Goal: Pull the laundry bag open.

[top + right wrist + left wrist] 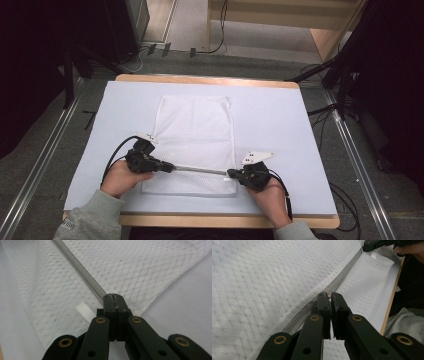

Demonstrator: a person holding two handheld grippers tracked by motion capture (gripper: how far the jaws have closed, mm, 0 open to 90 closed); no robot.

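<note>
**rigop_77:** ok so I'm looking down from the high view right now. The white mesh laundry bag (195,142) is lying flat on the table (280,120), roughly in the middle, with its zipper end sitting toward the near edge. The zipper (200,170) is running across the bag, parallel to that near edge.

**meshfan:** and what are the grippers doing?

**rigop_77:** I'm holding the left gripper (170,168) at the left end of the zipper line and the right gripper (231,173) at the bag's near right corner. They're pointing at each other along the zipper, well apart.

**meshfan:** jaws?

**rigop_77:** in the right gripper view the right gripper (114,297) is clamping down tight on the end of the zipper (77,265), right where the grey tape is meeting the corner of the mesh. There's a small white tag (84,312) poking out just beside the jaws. In the left gripper view the left gripper (329,295) is pinching something small and coppery at its tips, sitting right on the zipper (342,275). It's looking like the slider pull, but it's too small for me to say for sure. Jaws are nearly together there, just a thin gap lower down.

**meshfan:** bag lifting at all?

**rigop_77:** the mesh (262,285) is bulging up a bit beside the zipper in the left gripper view.
</note>
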